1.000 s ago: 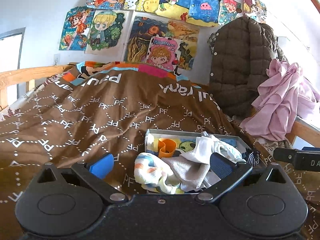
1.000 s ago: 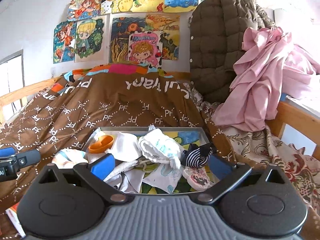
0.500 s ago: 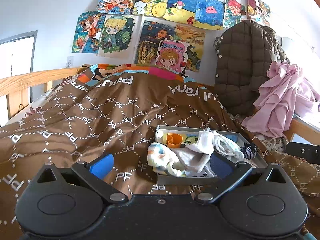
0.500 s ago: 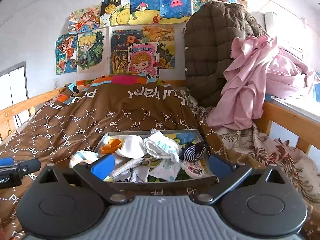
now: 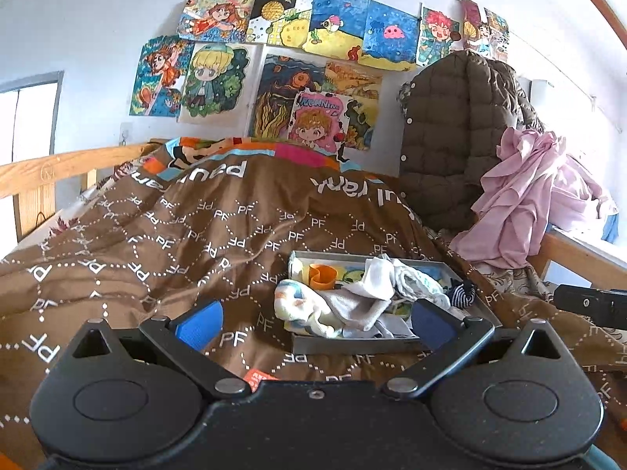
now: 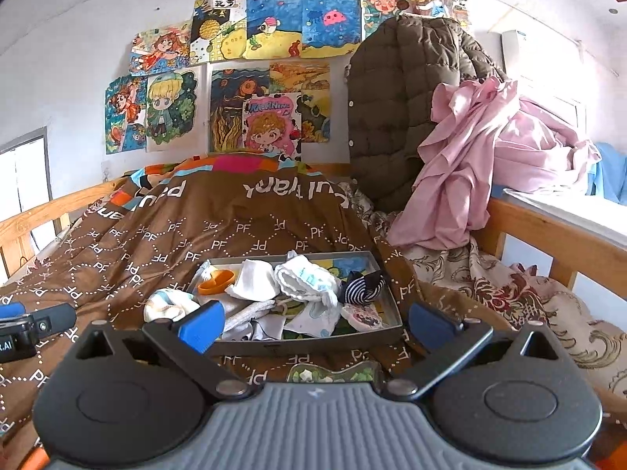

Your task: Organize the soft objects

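A shallow grey tray lies on the brown quilt, piled with small soft things: white socks, a white-and-blue patterned cloth, a navy striped sock, an orange ring. A pastel cloth hangs over the tray's left rim. My left gripper is open, held back from the tray's near left corner. My right gripper is open too, nothing between its fingers, just short of the tray's near rim.
The brown quilt covers the bed. Wooden rails run along the left and right. A brown padded jacket and pink clothes are heaped at the far right. A small patterned item lies just before the tray.
Both grippers have drawn back and risen from the tray, which now looks smaller and farther. Both stay open. The tray's contents have not shifted.
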`<action>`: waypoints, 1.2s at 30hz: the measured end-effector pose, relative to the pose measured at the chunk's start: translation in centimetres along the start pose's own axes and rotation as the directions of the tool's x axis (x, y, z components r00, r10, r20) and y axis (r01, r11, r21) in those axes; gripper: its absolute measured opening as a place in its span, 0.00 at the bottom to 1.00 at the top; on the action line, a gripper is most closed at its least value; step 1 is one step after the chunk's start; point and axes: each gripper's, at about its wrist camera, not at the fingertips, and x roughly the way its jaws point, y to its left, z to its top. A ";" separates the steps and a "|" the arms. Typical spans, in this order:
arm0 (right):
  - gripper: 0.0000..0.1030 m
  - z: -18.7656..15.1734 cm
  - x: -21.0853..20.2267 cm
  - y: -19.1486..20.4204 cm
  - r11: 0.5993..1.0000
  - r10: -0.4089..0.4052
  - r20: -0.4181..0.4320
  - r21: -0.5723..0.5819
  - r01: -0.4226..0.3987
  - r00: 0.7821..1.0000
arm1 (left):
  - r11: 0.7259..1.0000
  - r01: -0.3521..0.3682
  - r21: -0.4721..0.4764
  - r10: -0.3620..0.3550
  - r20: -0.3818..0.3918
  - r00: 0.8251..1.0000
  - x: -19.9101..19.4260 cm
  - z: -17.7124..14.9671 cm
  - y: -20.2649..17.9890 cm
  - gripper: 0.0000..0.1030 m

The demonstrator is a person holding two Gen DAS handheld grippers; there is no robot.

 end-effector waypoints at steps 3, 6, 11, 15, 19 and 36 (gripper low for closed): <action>1.00 -0.2 -0.6 0.2 1.000 -0.005 0.006 0.000 0.005 1.000 | 1.000 -0.001 -0.003 0.001 -0.004 1.000 -0.5 -0.3 0.3 0.99; 1.00 -0.5 -1.3 0.5 1.000 -0.005 0.010 -0.002 0.005 1.000 | 1.000 -0.009 -0.006 0.009 -0.015 1.000 -0.9 -0.6 0.8 0.99; 1.00 -1.2 -1.9 0.9 1.000 -0.003 0.005 0.001 0.002 1.000 | 0.999 -0.016 0.039 0.016 -0.004 1.000 -2.5 -1.6 1.1 0.99; 1.00 -1.8 -2.6 1.6 1.000 -0.005 -0.005 0.012 0.005 1.000 | 0.999 -0.009 0.043 0.010 -0.015 1.000 -3.3 -2.3 1.7 0.99; 1.00 -2.5 -3.4 2.5 1.000 -0.009 -0.002 0.010 0.009 1.000 | 1.000 0.001 0.026 0.000 -0.044 0.999 -3.7 -3.2 2.5 0.99; 1.00 -6.9 -5.6 4.1 0.999 -0.030 -0.048 0.016 0.031 0.998 | 0.999 -0.010 0.054 0.017 -0.129 0.991 -4.1 -6.3 3.6 0.99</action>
